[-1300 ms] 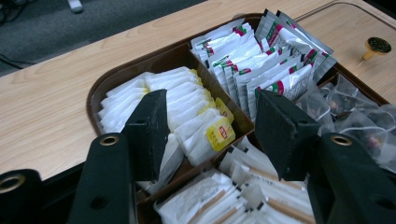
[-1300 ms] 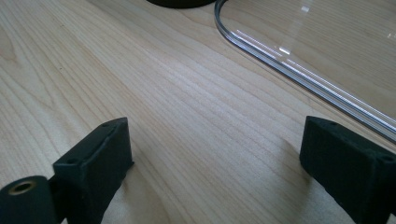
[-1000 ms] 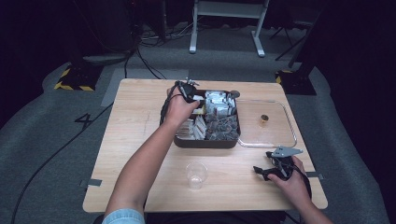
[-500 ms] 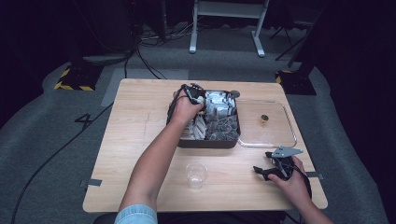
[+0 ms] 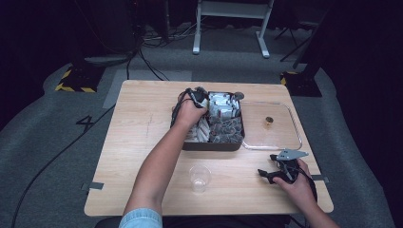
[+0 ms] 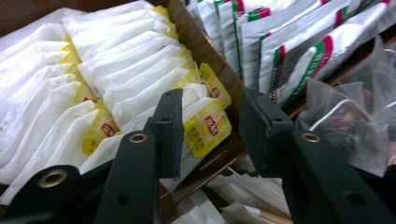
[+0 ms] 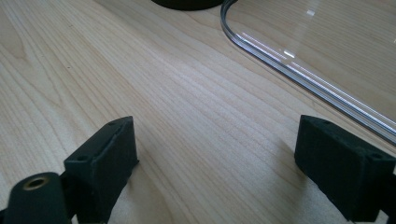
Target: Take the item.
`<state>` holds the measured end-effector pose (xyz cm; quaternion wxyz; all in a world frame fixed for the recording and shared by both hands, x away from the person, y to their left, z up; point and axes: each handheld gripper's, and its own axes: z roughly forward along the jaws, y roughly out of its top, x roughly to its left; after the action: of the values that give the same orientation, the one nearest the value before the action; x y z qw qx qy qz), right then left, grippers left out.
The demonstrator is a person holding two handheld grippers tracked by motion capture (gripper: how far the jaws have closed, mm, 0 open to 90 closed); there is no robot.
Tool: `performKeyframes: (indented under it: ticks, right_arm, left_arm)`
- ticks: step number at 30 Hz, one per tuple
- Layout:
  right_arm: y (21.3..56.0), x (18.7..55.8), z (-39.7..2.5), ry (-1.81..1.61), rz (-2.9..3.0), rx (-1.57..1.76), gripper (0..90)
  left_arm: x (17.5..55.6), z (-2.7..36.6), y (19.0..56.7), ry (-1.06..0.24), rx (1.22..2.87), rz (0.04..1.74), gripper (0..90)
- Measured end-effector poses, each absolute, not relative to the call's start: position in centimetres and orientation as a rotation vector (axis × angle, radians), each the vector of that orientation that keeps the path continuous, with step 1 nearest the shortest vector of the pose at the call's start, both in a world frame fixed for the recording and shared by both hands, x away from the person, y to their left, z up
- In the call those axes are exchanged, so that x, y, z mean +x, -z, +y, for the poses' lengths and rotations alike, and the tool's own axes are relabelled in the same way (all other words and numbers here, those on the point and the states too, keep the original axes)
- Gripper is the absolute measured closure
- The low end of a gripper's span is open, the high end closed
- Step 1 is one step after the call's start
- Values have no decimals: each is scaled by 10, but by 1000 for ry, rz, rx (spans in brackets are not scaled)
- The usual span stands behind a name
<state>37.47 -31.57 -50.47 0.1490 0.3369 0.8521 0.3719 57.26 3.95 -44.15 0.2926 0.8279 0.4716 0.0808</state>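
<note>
A wooden counter holds a dark box of tea bags at its middle, a clear lid lying flat just right of the box, and a small clear cup standing alone near the person's edge. The left gripper reaches into the far left part of the box. In the left gripper view its jaws stand partly apart, holding nothing, hovering low over a row of white tea bags with yellow tags, packed upright and tight against a brown divider. One yellow tag lies in the gap between the jaws, nearer the left one. Beyond the divider stand white sachets with red and green stripes, and clear pyramid bags sit at the right. The right gripper rests at the near right of the counter, jaws wide and empty, on bare wood just beside the lid's curved rim. The risks, as I judge them: the bags are so tightly packed that closing here may pinch two at once, or catch only the thin tag, so that it tears or slips free on the lift. The right jaw sits close to the divider and could snag it and shift the box. A bag drawn up crookedly could drag its neighbours out of the row.
</note>
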Motion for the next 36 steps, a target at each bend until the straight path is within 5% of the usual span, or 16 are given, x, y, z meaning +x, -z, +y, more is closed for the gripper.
performKeyframes:
  ticks: [20, 31, 36]
  right_arm:
    - [505, 375, -316, -1069, 2449, 970, 130]
    - [505, 375, -316, -1068, 2449, 969, 131]
    - [505, 375, -316, -1069, 2449, 968, 131]
  left_arm:
    - [578, 42, 452, -279, 2231, 1266, 529]
    - [576, 41, 450, -314, 2327, 1207, 871]
    - [574, 44, 444, -334, 2318, 1179, 900]
